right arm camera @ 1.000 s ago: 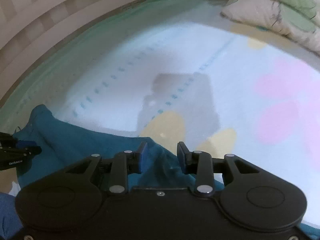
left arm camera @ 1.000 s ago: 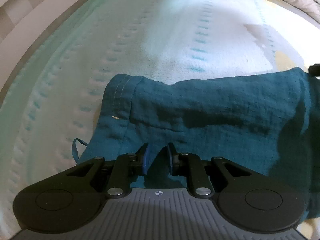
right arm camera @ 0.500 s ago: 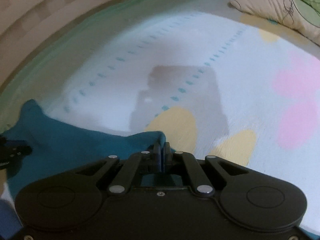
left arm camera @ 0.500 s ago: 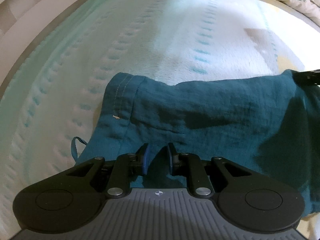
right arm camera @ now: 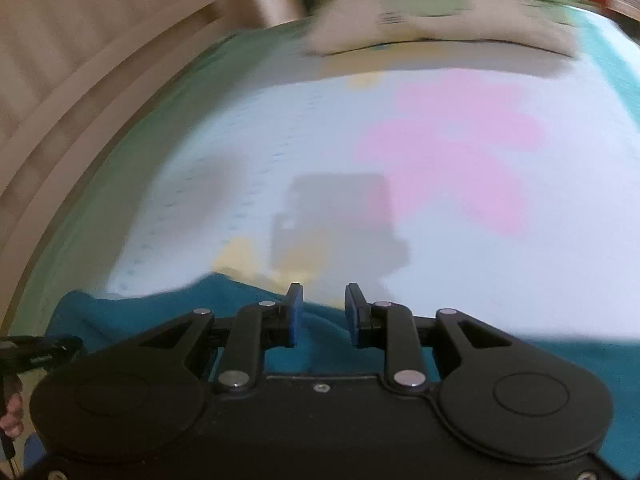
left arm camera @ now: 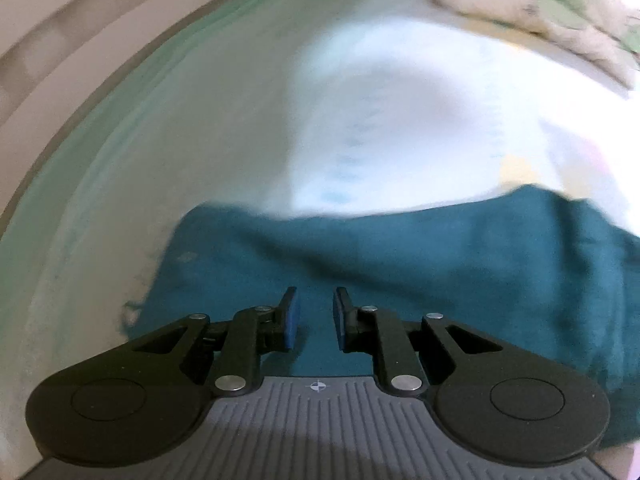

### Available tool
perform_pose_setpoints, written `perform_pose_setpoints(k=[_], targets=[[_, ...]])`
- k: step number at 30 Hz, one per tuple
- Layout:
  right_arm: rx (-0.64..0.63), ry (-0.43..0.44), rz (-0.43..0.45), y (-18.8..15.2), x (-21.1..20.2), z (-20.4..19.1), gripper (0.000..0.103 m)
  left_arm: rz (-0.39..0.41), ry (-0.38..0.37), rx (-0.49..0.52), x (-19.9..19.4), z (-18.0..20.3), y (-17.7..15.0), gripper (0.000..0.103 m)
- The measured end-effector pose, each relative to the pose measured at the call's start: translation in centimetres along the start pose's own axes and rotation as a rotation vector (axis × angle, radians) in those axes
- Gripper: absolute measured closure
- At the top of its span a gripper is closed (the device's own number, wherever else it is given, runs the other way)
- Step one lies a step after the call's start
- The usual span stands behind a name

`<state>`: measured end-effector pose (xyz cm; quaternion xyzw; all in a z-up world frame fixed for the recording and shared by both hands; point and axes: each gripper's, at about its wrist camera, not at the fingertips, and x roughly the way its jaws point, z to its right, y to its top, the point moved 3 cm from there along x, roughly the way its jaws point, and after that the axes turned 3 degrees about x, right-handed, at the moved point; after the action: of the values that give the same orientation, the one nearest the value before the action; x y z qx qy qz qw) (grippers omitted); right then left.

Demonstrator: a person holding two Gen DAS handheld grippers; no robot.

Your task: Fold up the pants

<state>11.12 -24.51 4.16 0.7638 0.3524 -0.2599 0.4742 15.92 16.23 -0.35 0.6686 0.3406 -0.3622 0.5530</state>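
A: Where do we put the pants [left arm camera: 400,264]?

B: Teal, lying on the bed sheet [left arm camera: 224,128] near its front edge, under both tools. Long axis runs left to right across both wrist views. Blurry frames, so we can't read hems or the waistband.

A: Left gripper [left arm camera: 314,316]?

B: Jaws stand a little apart, teal cloth showing in the gap below them. We can't tell if the pads pinch a fold or just hang over it.

A: Right gripper [right arm camera: 323,312]?

B: Its jaws have just been opening after a pinch. Now there is a clear gap; cloth sits between the pads, but they don't look pressed on it. We call that released.

A: The relation that counts?

B: The pants' far edge lies just past the right fingertips, with bare sheet and the pink flower print [right arm camera: 452,152] beyond. The pillow [right arm camera: 440,12] sits at the far edge. The left tool is over the pants' left end, the right over the other end, so each hand is nearest its own end. We judge the next fold goes across that long axis.
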Motion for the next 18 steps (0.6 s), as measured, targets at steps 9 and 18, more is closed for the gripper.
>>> perform_pose_setpoints(k=[9, 18], targets=[[0.277, -0.273, 0.073, -5.3, -11.7, 15.7, 0.063, 0.024, -0.212, 0.229, -2.0, 16.5, -1.1, 0.085], [0.425, -0.437, 0.062, -10.1, -16.2, 26.6, 0.051, -0.014, -0.242, 0.360, 0.6, 25.6, -4.7, 0.085]])
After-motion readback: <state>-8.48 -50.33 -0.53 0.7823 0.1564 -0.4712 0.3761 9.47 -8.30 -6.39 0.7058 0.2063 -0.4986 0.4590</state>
